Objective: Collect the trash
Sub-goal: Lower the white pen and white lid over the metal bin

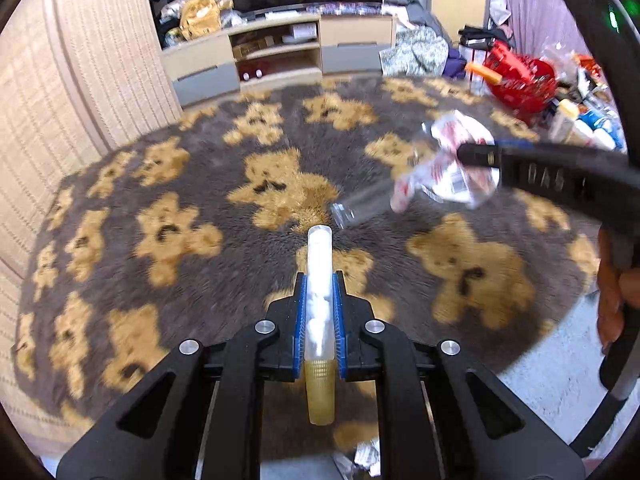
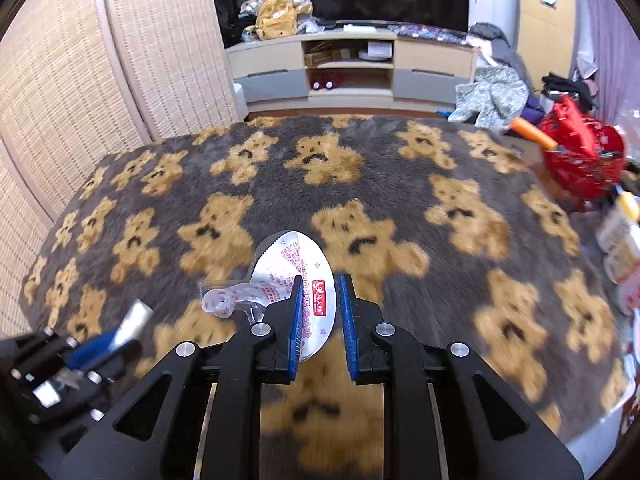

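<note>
Left wrist view: crumpled wrapper (image 1: 444, 164) motion-blurred, print unreadable | right tool (image 1: 476, 154) fingertip hides part of it, jaw state not discernible | red basket (image 1: 520, 80) pile blurred | Right wrist view: left tool (image 2: 120, 332) smeared, cut by frame edge | right-edge containers (image 2: 620, 240) blurred, cropped

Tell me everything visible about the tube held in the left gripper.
The tube is a slim translucent plastic cylinder with white wads inside and a ribbed yellowish cap at its near end. It lies lengthwise between the blue pads of the left gripper, clamped at mid-length, its rounded far end poking out past the fingertips above the teddy-bear rug. Only the pads touch it.
</note>
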A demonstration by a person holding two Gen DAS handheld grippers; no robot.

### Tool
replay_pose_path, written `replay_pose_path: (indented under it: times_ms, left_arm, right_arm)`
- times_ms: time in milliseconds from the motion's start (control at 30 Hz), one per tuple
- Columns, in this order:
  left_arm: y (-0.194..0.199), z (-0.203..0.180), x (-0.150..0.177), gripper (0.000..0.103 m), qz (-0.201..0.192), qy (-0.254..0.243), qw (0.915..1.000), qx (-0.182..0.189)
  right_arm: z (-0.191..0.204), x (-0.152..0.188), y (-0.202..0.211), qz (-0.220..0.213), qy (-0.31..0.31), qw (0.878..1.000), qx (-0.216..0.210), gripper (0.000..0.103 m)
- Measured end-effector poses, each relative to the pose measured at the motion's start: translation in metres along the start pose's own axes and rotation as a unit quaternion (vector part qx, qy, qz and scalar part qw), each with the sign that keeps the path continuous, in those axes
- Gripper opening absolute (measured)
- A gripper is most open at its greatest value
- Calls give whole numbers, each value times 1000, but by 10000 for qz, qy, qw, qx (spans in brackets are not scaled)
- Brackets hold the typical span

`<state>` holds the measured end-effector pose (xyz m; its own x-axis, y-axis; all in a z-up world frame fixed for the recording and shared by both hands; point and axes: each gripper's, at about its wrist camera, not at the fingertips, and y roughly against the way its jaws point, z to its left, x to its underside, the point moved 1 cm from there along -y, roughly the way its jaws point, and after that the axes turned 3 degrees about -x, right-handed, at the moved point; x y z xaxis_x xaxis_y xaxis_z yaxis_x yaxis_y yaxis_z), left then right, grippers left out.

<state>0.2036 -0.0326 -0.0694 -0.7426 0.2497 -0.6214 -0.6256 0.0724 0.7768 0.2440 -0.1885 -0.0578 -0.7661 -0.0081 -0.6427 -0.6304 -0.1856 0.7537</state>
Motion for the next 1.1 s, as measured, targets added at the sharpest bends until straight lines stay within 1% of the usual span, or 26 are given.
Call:
replay_pose_path:
  times_ms: [67,167,200,300,433,500,600,667,800,933,1033,1100]
  left_arm:
    - [25,-1,4,11,-102,40,9999,36]
    - [63,-7,15,11,-246,95,9996,98]
    - [77,-9,21,11,-311,122,9993,139]
    - [104,-16,39,11,-409,235,9985,290]
    - [125,-26,68,11,-422,367,9973,478]
    - [130,-30,83,11,-412,435,9967,545]
    - [131,-35,106,11,-349,474,9965,591]
    - [124,-38,124,11,-241,512,9963,642]
    - [101,-37,156,11,28,689,9950,718]
    - [69,-38,187,11,393,817,9925,817]
    - [47,-40,203,11,635,875,9905,845]
    - [37,-44,208,11,735,888,9895,872]
  right_arm:
    - [4,13,32,-95,-27,9999,21,19]
    - [10,29,68,-193,-43,9998,44,19]
    - [12,34,80,-239,-25,9997,62,19]
    - [18,54,121,-401,53,9990,212,19]
    - [16,83,149,-401,-103,9990,195,19]
    - [15,100,154,-361,-162,9991,168,19]
    - [12,132,151,-198,-226,9994,187,19]
    - [10,151,143,-69,-252,9994,231,19]
    - [9,186,120,256,-314,9989,248,19]
    - [8,220,85,654,-391,9968,260,19]
    - [6,236,61,905,-436,9946,278,19]
    - [5,243,49,1038,-454,9931,287,19]
